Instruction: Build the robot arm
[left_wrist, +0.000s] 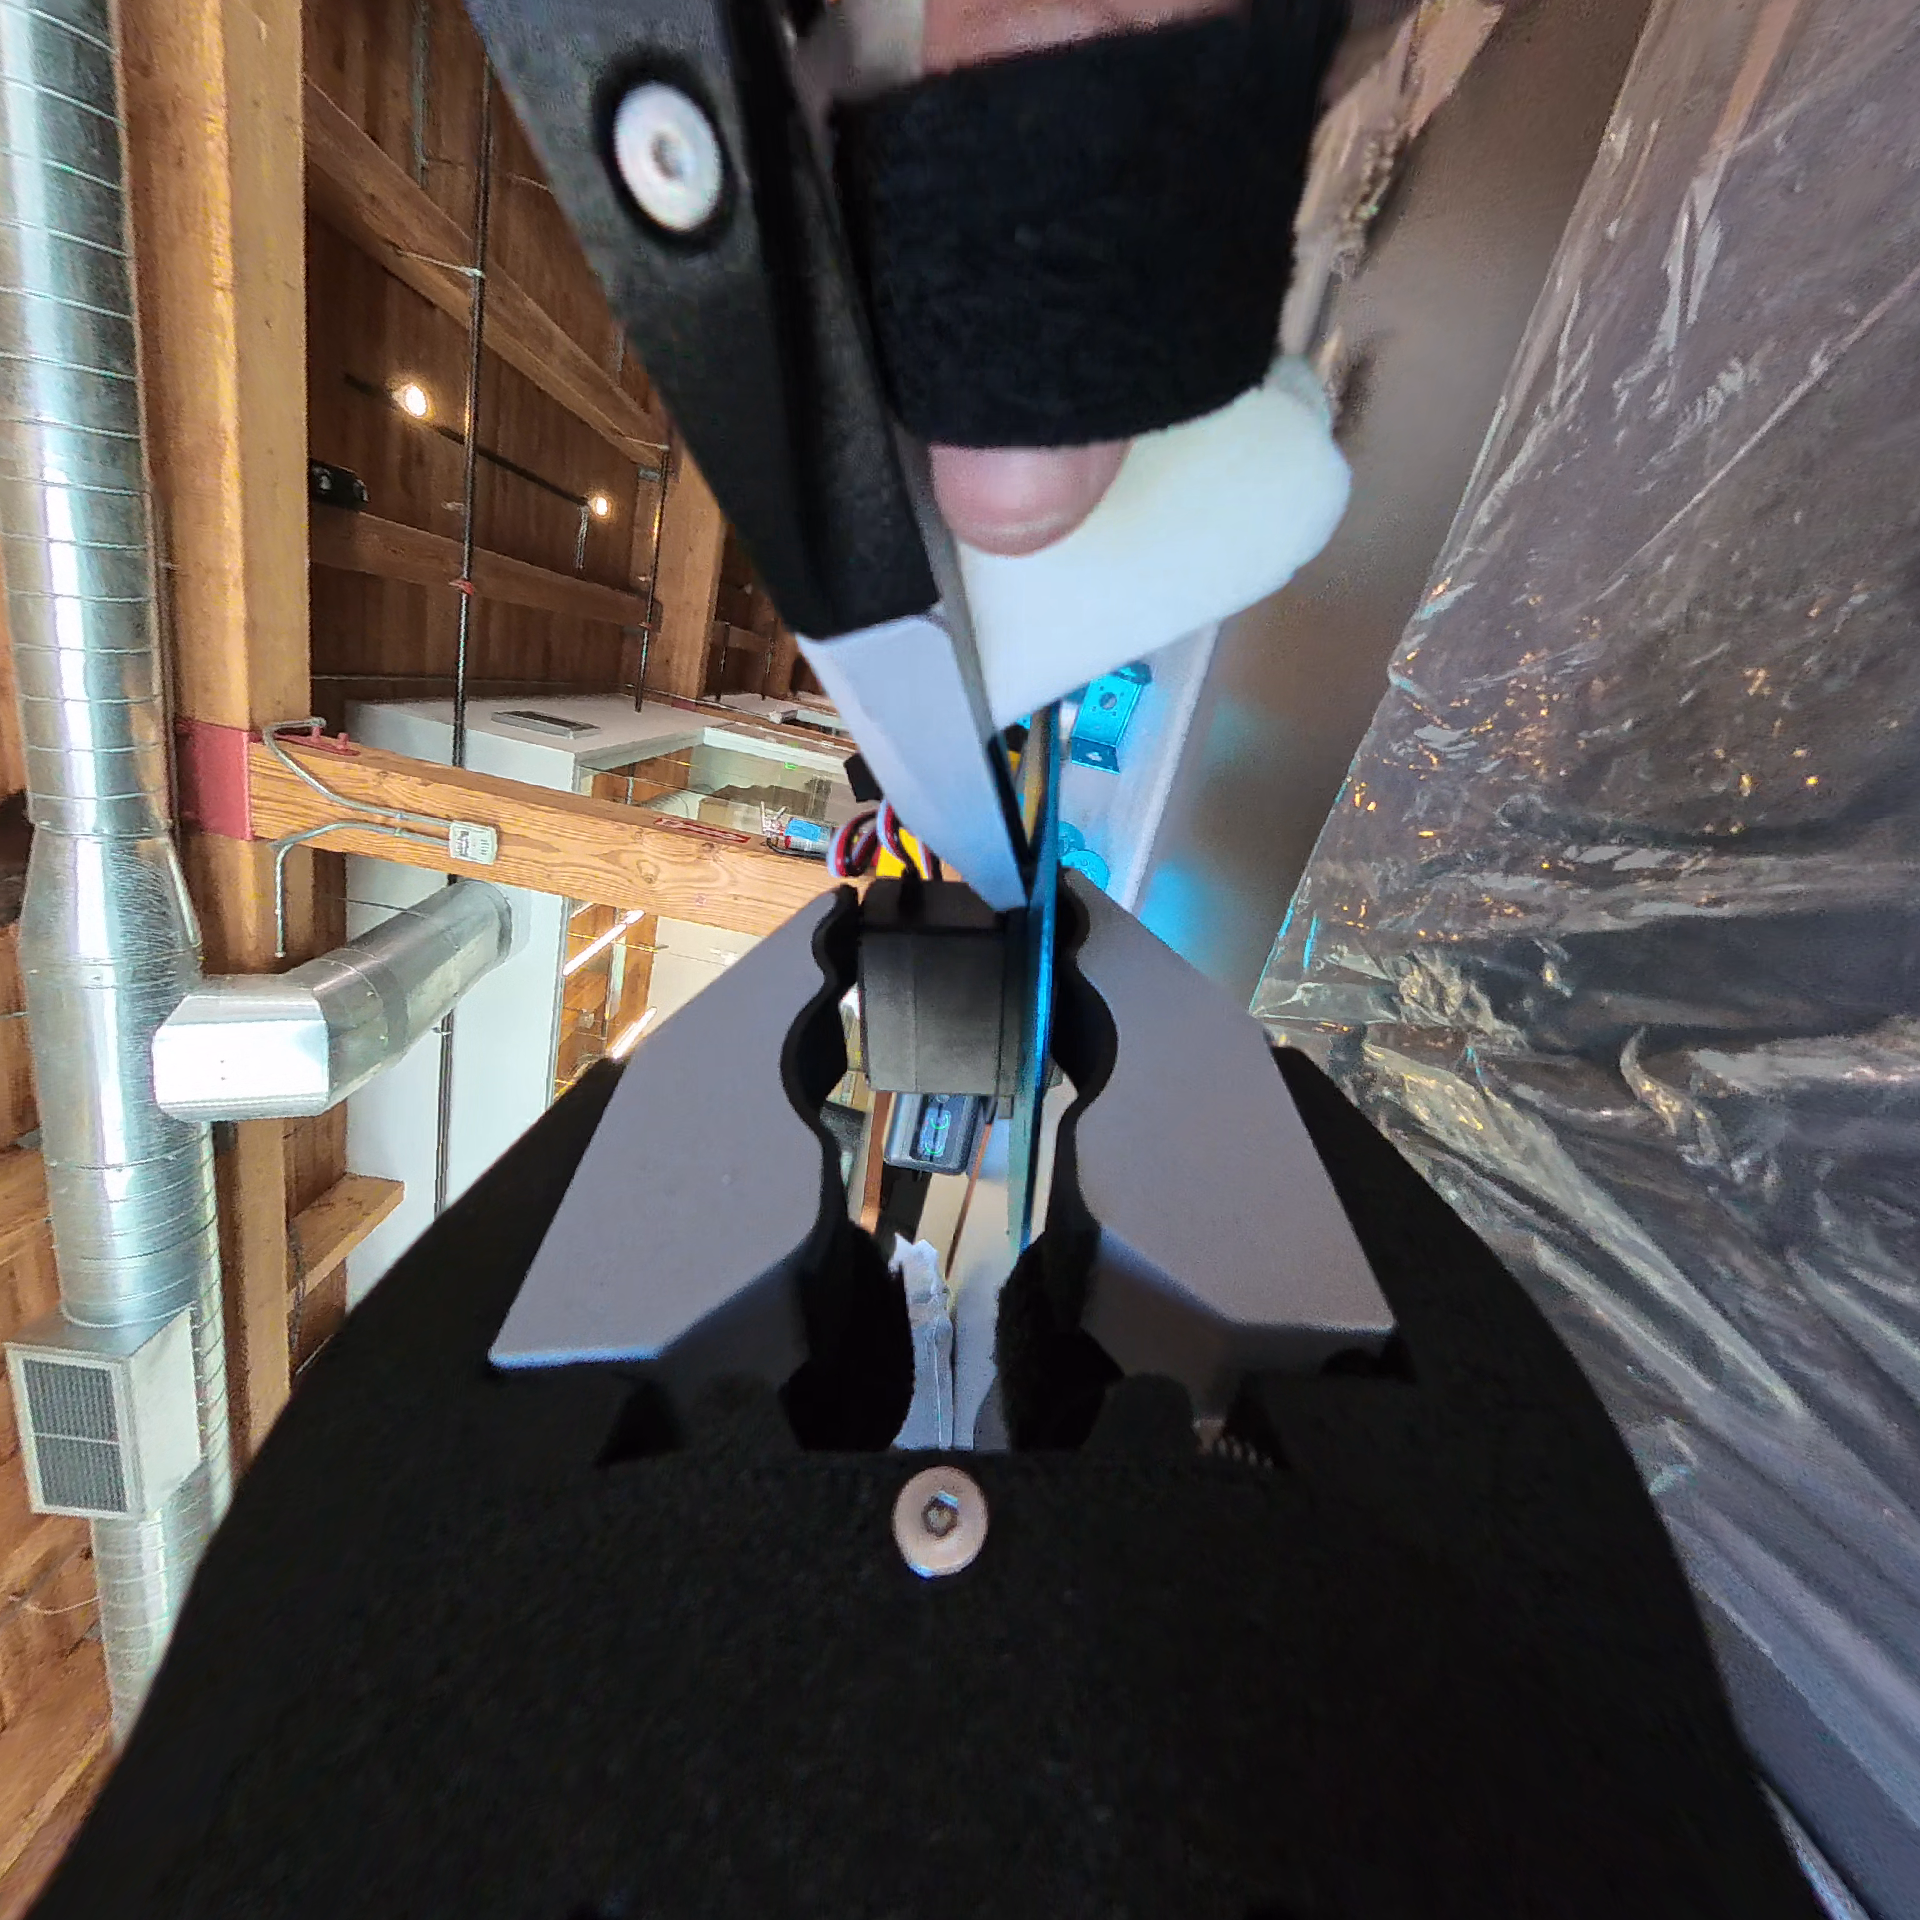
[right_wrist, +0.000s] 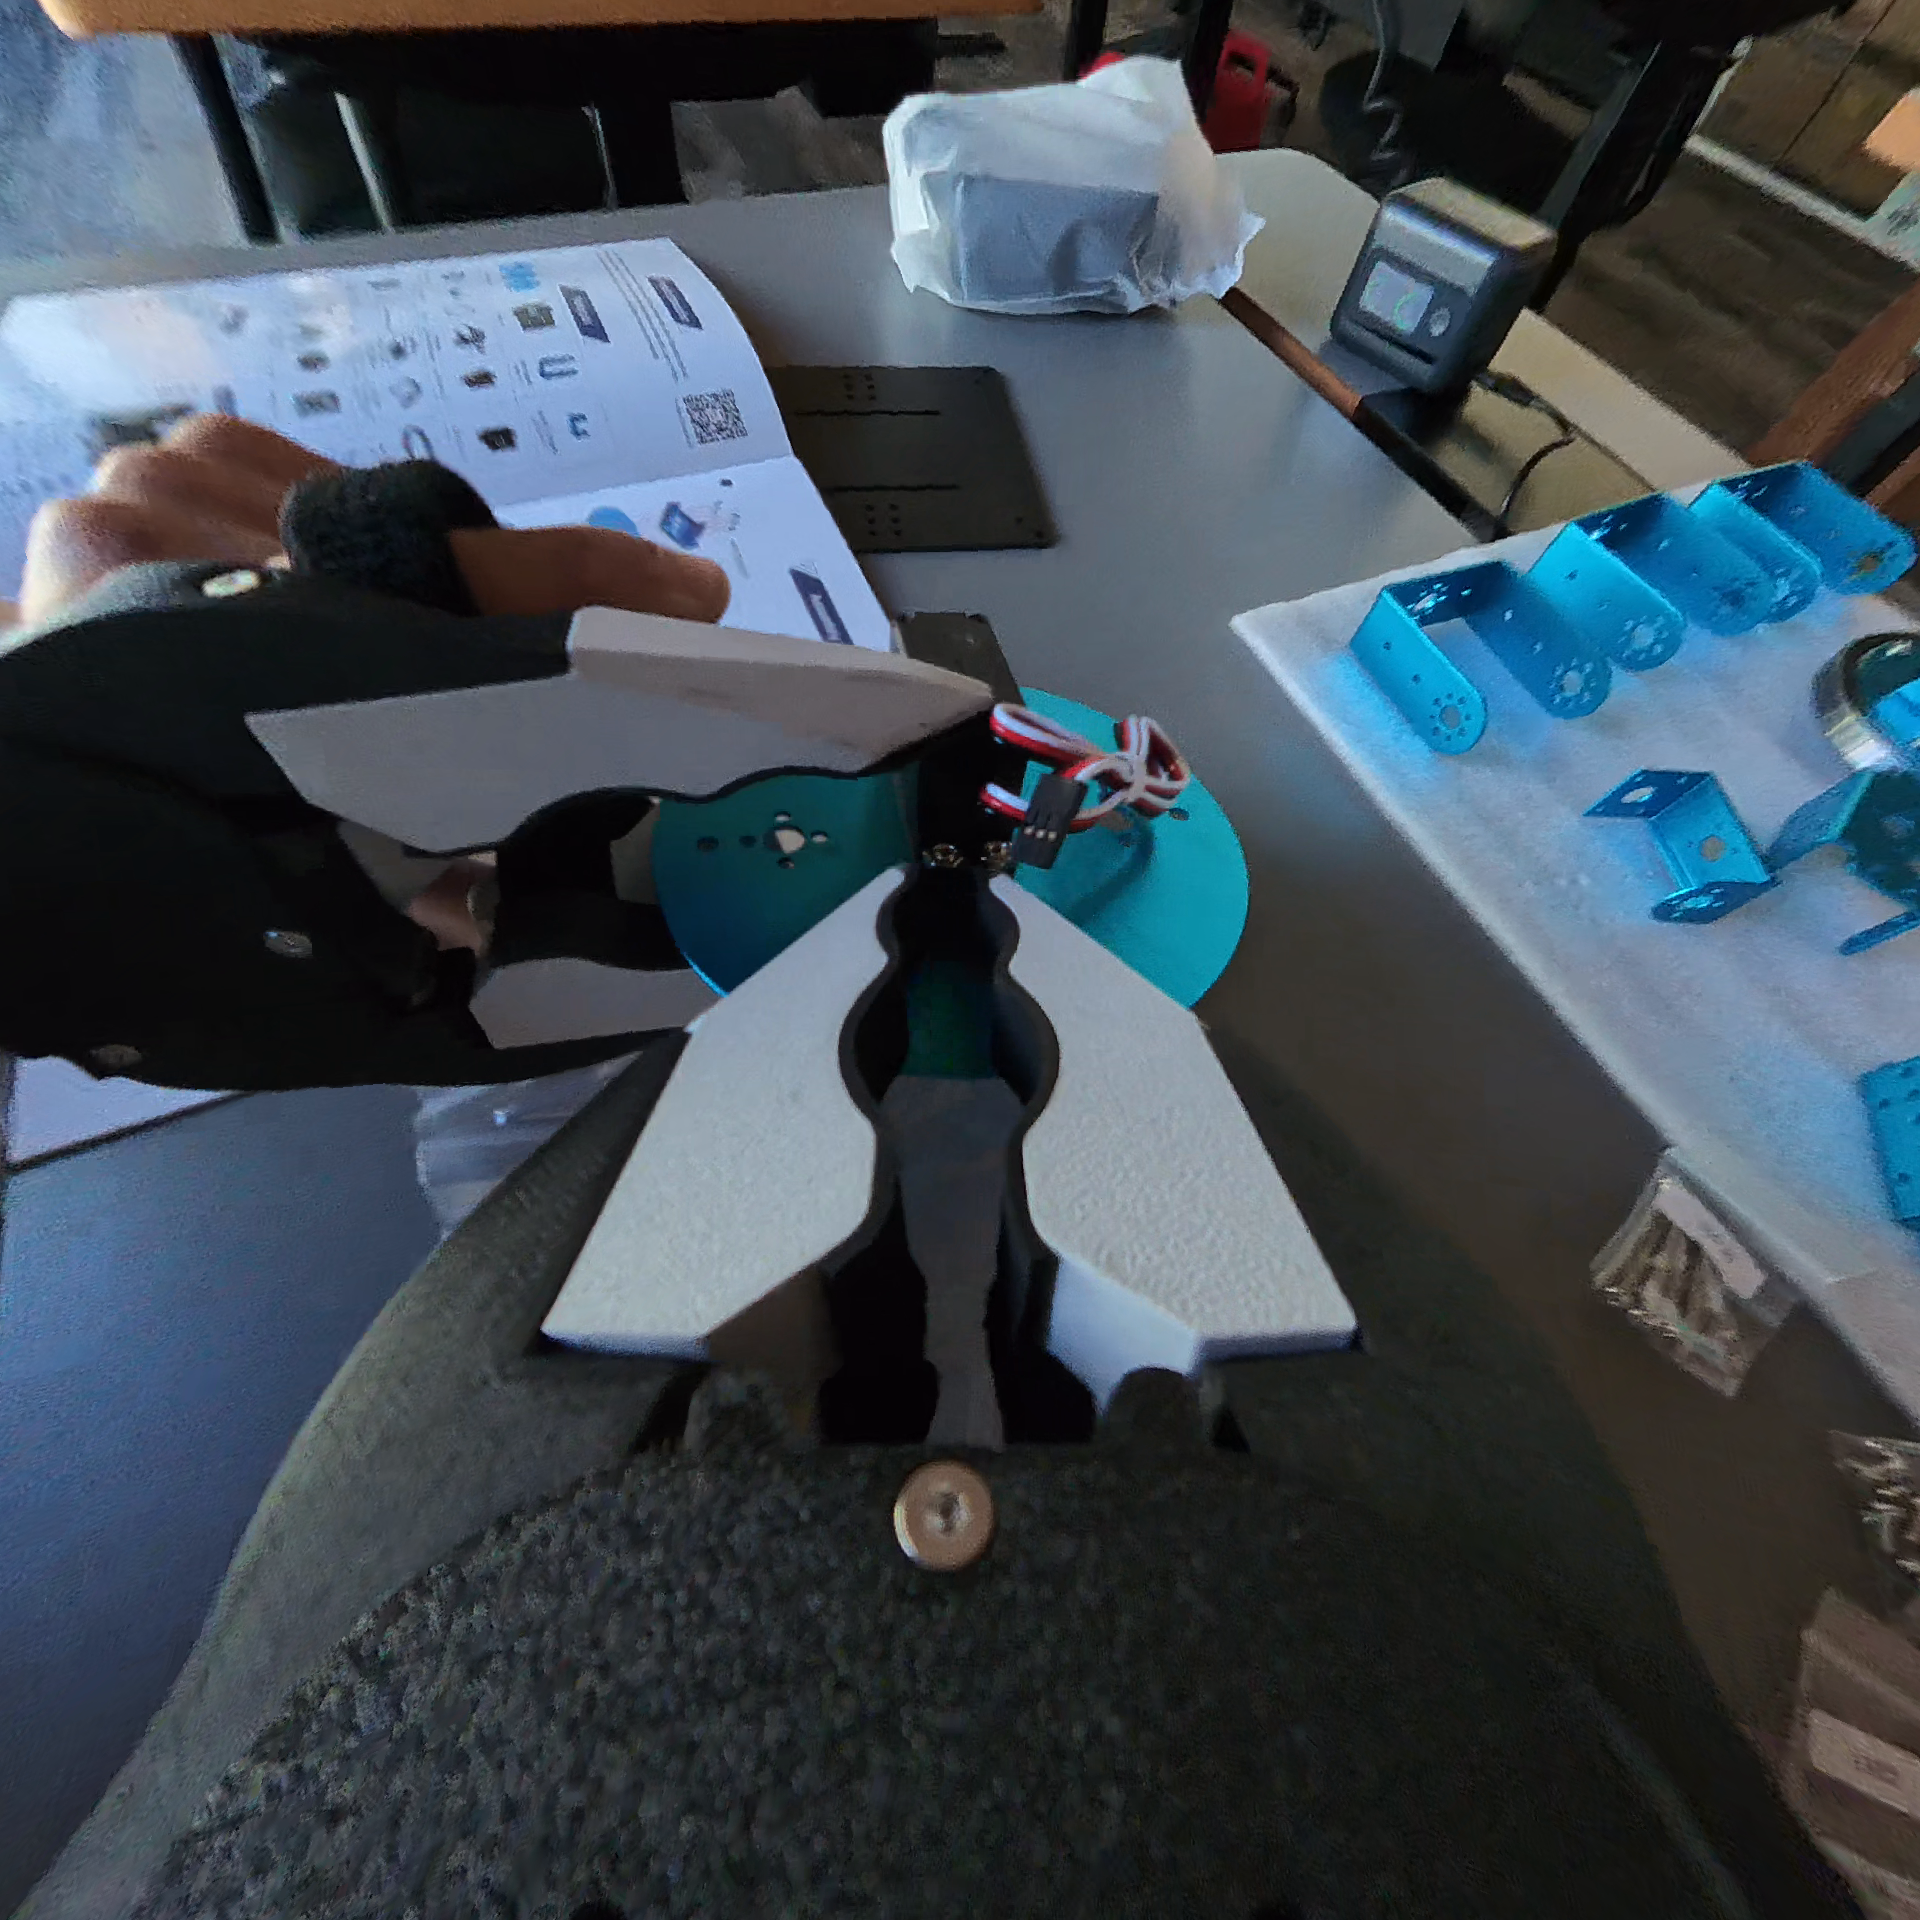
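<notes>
Left gripper (left_wrist: 951, 935) tongs clamped on servo (left_wrist: 925, 1003) plus disc (left_wrist: 1042, 987). Right gripper (right_wrist: 948, 883) tongs near-together at servo; grip unclear. Brackets (right_wrist: 1621, 623) at 2 o'clock, manual (right_wrist: 416, 364) at 10.

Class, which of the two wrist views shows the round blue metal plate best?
The right wrist view: the round blue metal plate shows its flat face and holes, with the black servo on it. The left wrist view shows the plate only edge-on, a thin blue line between that gripper's fingers.
</notes>
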